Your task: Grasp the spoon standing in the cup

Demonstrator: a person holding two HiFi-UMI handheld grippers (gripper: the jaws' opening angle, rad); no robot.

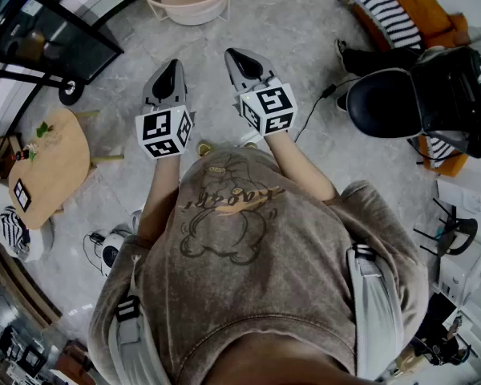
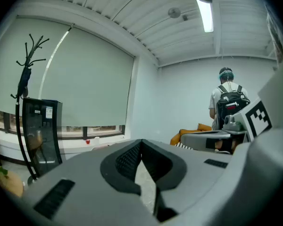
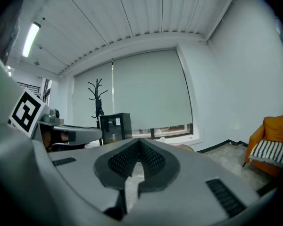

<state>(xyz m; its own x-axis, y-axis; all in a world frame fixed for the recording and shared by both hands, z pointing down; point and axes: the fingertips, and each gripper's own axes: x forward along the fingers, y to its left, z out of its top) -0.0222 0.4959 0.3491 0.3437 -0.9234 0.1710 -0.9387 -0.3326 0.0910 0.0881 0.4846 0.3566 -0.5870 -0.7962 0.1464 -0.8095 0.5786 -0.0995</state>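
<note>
I hold both forearms forward from my chest, left gripper (image 1: 170,69) and right gripper (image 1: 240,57) side by side, level, pointing to 12 o'clock. Both have their jaws pressed together with nothing between them. I cannot find the spoon or the cup in any view.

Left tool (image 1: 171,67) and right tool (image 1: 237,56) side by side above the floor (image 1: 305,38); tub (image 1: 192,13) ahead, desk (image 1: 60,159) left, chair (image 1: 382,103) right, sofa (image 1: 421,2) behind chair.
</note>
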